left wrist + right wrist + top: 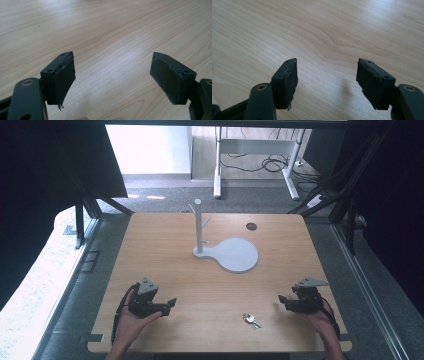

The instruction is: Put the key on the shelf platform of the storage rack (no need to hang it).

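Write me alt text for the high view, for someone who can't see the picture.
Two hand-held grippers rest near the front edge of a wooden table, the left gripper and the right gripper both open and empty, with a small bunch of keys lying between them, nearer the right one. Farther back stands a white peg stand on a round white base.

A small bunch of silvery keys (251, 320) lies flat on my wooden table (165, 255), near its front edge; it rests apart from both my tongs, nearer the right one; a ring joins the keys, which splay toward the right; finer detail cannot be told.
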